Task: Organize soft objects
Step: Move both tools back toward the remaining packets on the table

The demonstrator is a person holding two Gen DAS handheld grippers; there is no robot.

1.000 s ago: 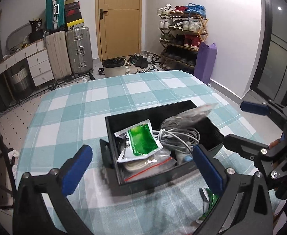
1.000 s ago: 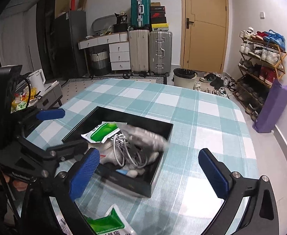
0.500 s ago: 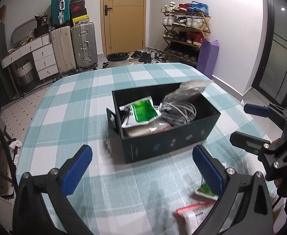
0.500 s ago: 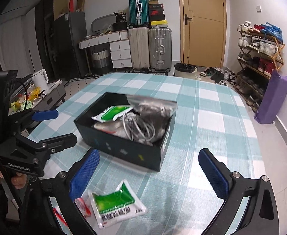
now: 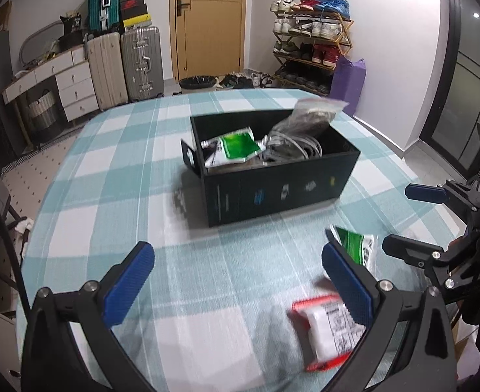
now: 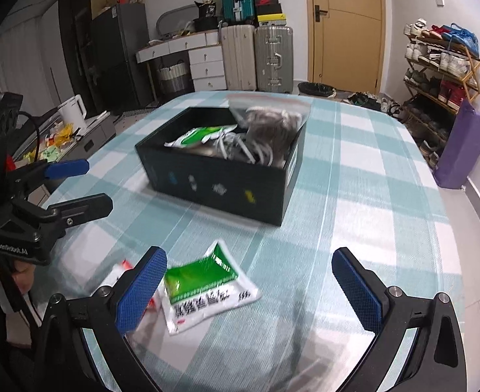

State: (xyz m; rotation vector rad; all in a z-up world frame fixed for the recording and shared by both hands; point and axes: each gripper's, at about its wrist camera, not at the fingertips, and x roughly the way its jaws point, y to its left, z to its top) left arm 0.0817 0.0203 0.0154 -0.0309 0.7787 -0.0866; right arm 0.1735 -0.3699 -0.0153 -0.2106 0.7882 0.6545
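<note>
Here, green-and-white sachet with blurred black print lying on checked tablecloth before black box, "CenRobot.AI" on left gripper, left and right gripper both spread wide, empty.

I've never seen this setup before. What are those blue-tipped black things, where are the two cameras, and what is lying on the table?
They are two hand-held grippers, each with a fisheye camera looking along its blue-padded fingers. One view is from the left gripper, the other from the right gripper; each also shows the other at its edge. Both are open and hold nothing. On the checked tablecloth stands a black box holding a green pouch, coiled cables and a clear bag. Outside lie another green pouch and a red-edged packet.
</note>
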